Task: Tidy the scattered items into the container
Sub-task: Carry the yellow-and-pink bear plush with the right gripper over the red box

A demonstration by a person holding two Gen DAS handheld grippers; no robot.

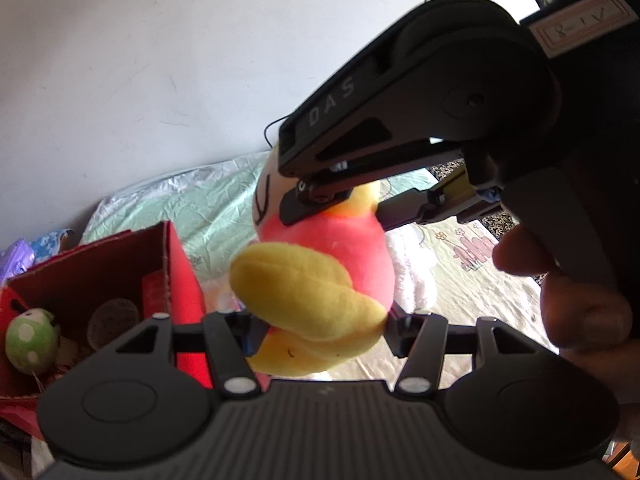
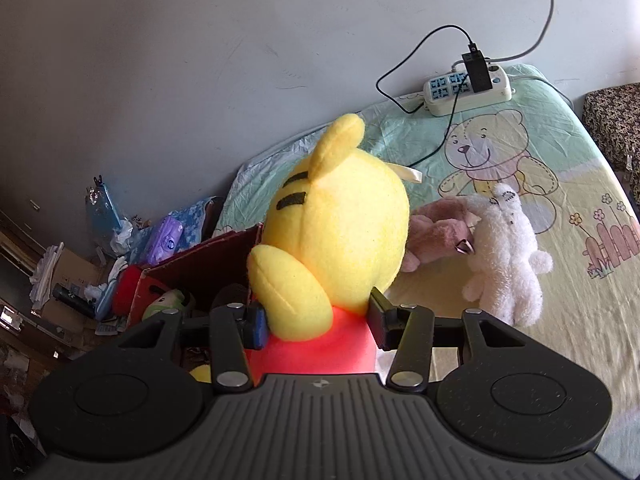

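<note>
My right gripper has its fingers pressed into the red middle of the yellow bear plush, one pad on each side just under its arm, so I read it as clamped on the toy and carrying it. My left gripper is at the bear's lower end: the yellow feet sit between its fingers, which are part-way apart with the plush filling the gap, but the feet hide the pads and I cannot tell whether they are squeezing or only cradling. In the left wrist view the right gripper reaches in from above and bites the bear near its neck, so the toy hangs between my two tools, just beside the red cardboard box and above its near corner, not yet inside. The box is my landmark: it already holds a green spotted plush, a dark round thing I cannot identify, and something red against its far wall, so I judge part of the tidying done. Beyond the bear, well away from the box on the printed bedsheet, a white fluffy plush and a pink plush lie touching each other, still to be collected. A power strip sits farther off by the wall.
</note>
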